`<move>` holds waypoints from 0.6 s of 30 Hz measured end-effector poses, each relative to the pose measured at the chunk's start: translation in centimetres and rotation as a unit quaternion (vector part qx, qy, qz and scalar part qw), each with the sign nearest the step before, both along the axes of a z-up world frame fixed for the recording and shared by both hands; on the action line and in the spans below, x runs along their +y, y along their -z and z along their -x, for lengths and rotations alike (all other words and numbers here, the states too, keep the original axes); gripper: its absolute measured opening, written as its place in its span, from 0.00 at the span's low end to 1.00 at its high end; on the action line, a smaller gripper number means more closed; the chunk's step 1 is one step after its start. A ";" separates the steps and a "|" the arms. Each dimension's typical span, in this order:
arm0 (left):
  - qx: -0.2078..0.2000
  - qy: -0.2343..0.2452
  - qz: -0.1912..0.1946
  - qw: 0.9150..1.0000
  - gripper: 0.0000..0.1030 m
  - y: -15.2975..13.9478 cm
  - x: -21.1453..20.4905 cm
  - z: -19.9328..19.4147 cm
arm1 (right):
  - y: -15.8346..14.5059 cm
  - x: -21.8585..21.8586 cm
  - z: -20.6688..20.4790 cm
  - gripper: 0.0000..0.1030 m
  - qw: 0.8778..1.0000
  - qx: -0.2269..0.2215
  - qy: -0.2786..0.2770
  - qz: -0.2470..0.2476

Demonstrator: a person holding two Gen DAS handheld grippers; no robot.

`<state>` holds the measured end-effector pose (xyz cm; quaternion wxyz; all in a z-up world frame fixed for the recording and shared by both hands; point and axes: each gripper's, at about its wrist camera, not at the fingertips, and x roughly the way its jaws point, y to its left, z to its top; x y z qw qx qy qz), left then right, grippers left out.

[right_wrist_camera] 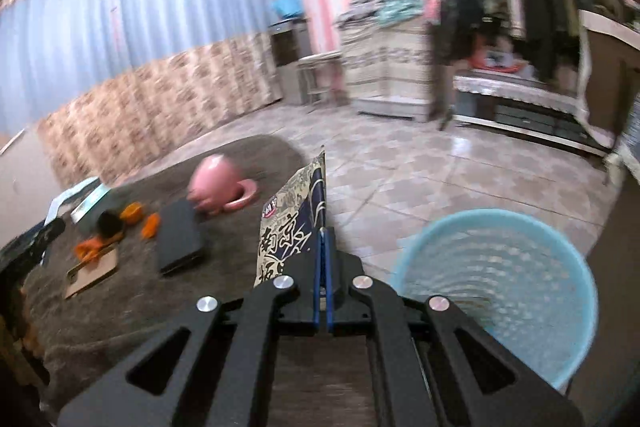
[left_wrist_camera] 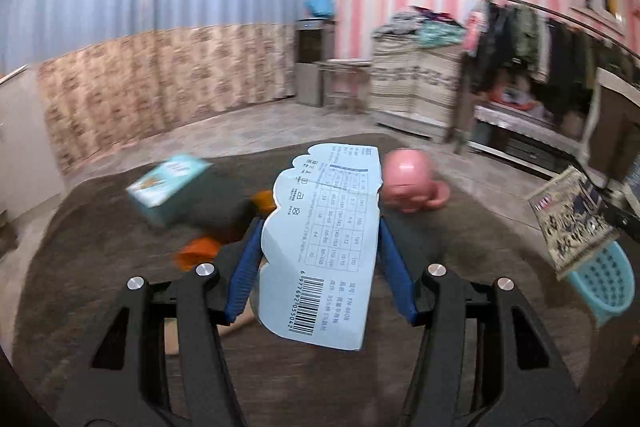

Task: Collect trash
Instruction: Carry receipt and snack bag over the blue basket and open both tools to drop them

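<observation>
My left gripper [left_wrist_camera: 319,231] is shut on a pale blue cardboard package sleeve [left_wrist_camera: 332,187] printed with a size chart and a barcode; its blue pads press both long edges, and it is held up over the brown cloth. My right gripper [right_wrist_camera: 324,235] is shut on the edge of a patterned snack wrapper [right_wrist_camera: 290,215] with large characters, which stands up to the left of the fingers. A light blue plastic basket [right_wrist_camera: 500,279] sits low on the right, just beyond the right gripper. In the left wrist view, the wrapper [left_wrist_camera: 572,223] hangs above the basket [left_wrist_camera: 610,279].
On the brown cloth [right_wrist_camera: 120,307] lie a tipped pink cup on its saucer [right_wrist_camera: 218,183], orange peels [right_wrist_camera: 138,213], a black flat case [right_wrist_camera: 178,241], a cardboard scrap [right_wrist_camera: 94,269] and a teal box [left_wrist_camera: 168,187]. Tiled floor [right_wrist_camera: 400,163], a clothes rack and cabinets stand beyond.
</observation>
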<state>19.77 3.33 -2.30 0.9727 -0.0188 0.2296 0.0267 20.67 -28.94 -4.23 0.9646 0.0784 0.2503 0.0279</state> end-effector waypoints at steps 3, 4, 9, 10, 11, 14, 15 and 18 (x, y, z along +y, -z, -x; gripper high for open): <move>-0.003 0.040 -0.002 0.999 0.54 -0.3 -4.8 -1.0 | -0.1 -3.6 0.4 0.02 0.999 -0.006 0.045 -0.003; -0.005 0.058 -0.004 0.998 0.54 -0.4 -6.8 -1.5 | -0.2 -4.9 0.6 0.02 0.998 -0.006 0.062 -0.003; 0.000 0.120 -0.005 0.993 0.54 -0.2 -14.1 -2.8 | 0.0 -10.5 1.7 0.02 0.993 -0.007 0.117 -0.011; 0.002 0.129 -0.003 0.992 0.54 0.0 -15.1 -3.0 | 0.1 -11.7 2.0 0.02 0.991 -0.005 0.131 -0.008; 0.007 0.144 0.000 0.990 0.54 0.1 -16.9 -3.3 | 0.2 -12.4 2.1 0.02 0.990 -0.003 0.141 -0.006; 0.014 0.170 -0.001 0.985 0.54 0.7 -20.3 -3.9 | 1.0 -15.0 2.6 0.02 0.985 0.004 0.174 -0.011; 0.018 0.180 -0.002 0.983 0.54 1.1 -21.7 -4.1 | 1.4 -15.8 2.7 0.02 0.983 0.008 0.183 -0.014; 0.028 0.207 -0.004 0.978 0.54 1.9 -25.5 -4.6 | 2.5 -17.8 2.9 0.02 0.978 0.018 0.204 -0.027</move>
